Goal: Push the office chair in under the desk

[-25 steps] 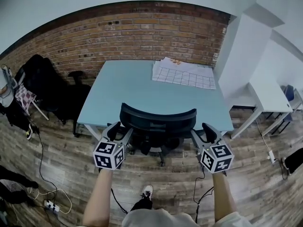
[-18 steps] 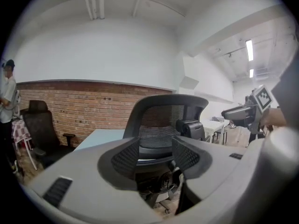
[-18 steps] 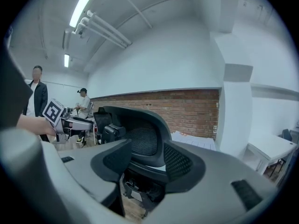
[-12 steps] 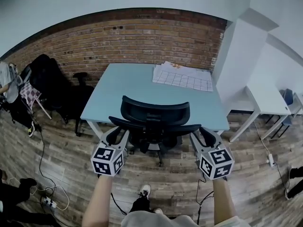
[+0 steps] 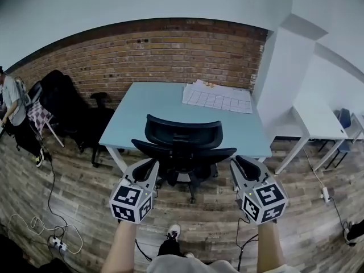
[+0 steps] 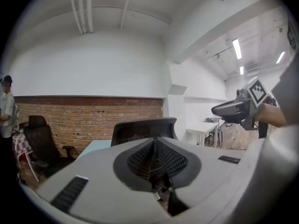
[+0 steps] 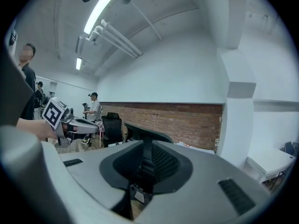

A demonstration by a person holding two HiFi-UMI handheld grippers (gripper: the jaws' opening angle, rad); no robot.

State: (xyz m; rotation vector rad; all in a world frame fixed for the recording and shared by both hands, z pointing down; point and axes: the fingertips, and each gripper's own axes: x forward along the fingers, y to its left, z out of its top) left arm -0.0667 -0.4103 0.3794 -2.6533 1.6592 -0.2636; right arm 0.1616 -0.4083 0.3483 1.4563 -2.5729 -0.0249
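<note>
- One shoe shows on the wood floor, the thing nearest the camera and well short of the desk.
- Two hand-held grippers, each with one marker cube printed with black-and-white squares, are held short of the desk's near edge.
- Left gripper: its jaws have just been closing and now meet pad to pad, with nothing between them. It sits off the desk's near left corner.
- Right gripper: its jaws have also just been closing. A narrow slit is left between them, and nothing is in it. It sits off the desk's near right corner.
- One black office chair, the task's thing, stands between the two grippers and touches neither. Its backrest is at the desk's near edge and its wheeled base is on the floor in front of the desk.
- One light blue desk, with one gridded sheet at its far right corner.
- Left of the desk is a second dark chair. One person stands further left.
- Right of the desk is one white table.
- Behind the desk runs one brick wall.
</note>
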